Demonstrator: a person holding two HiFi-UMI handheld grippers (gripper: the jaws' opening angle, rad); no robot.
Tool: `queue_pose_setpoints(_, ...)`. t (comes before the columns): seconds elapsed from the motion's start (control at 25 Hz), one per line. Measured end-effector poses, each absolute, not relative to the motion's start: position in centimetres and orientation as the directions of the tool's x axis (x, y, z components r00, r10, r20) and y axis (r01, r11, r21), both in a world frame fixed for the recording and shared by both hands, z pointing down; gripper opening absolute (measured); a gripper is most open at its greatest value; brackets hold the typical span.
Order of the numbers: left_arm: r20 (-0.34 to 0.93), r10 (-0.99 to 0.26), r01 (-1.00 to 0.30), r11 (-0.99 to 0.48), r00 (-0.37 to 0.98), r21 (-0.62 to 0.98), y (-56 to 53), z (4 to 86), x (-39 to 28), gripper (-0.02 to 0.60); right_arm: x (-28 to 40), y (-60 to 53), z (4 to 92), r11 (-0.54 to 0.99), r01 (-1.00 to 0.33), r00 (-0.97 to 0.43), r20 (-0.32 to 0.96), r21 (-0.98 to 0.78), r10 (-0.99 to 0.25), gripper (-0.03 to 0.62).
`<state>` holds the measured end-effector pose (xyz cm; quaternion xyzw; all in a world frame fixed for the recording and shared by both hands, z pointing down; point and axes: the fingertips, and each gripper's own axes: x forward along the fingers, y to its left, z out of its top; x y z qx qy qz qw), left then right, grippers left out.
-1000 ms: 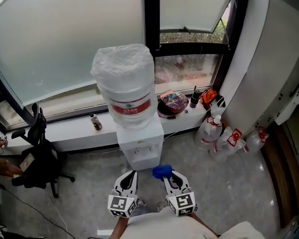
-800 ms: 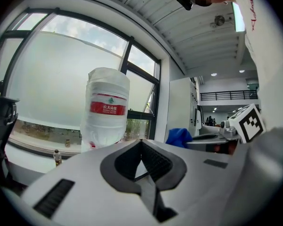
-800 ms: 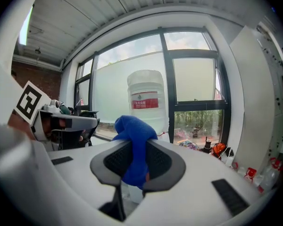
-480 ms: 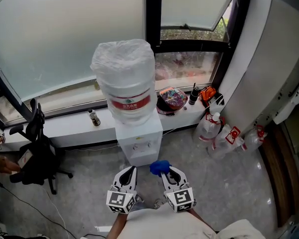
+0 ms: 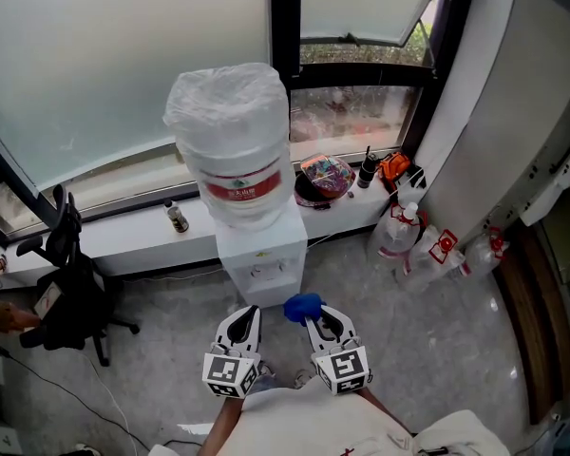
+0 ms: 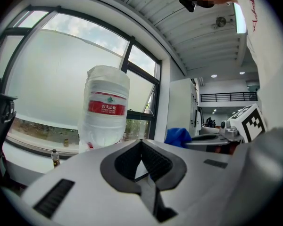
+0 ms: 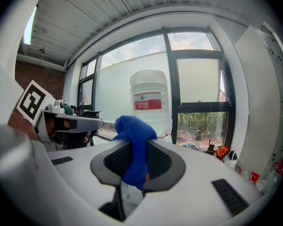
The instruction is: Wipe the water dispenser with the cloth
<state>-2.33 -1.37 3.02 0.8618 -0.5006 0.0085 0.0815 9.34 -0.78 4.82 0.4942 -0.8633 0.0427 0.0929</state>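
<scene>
A white water dispenser stands by the window with a big plastic-wrapped bottle on top; the bottle also shows in the left gripper view and the right gripper view. My right gripper is shut on a blue cloth, which bulges out between its jaws. It is held just in front of the dispenser's base, apart from it. My left gripper is beside it, jaws closed together with nothing in them.
A black office chair stands at the left. On the sill are a small bottle, a bowl of coloured things and dark items. Plastic spray bottles cluster on the floor at the right by a white wall.
Both grippers and the cloth have shifted slightly up and toward the dispenser's base. The view has drifted, so the dispenser sits a little higher and further left.
</scene>
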Motion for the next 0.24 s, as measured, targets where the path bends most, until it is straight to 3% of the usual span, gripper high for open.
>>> queue_pose_setpoints(0.24,0.098,-0.864,-0.867,-0.481,0.494,0.13,-1.72,3.04,-2.31,0.011,9.25,-0.84,5.15,0.512,-0.859,-0.498,0.209,0.014,-0.841,0.078)
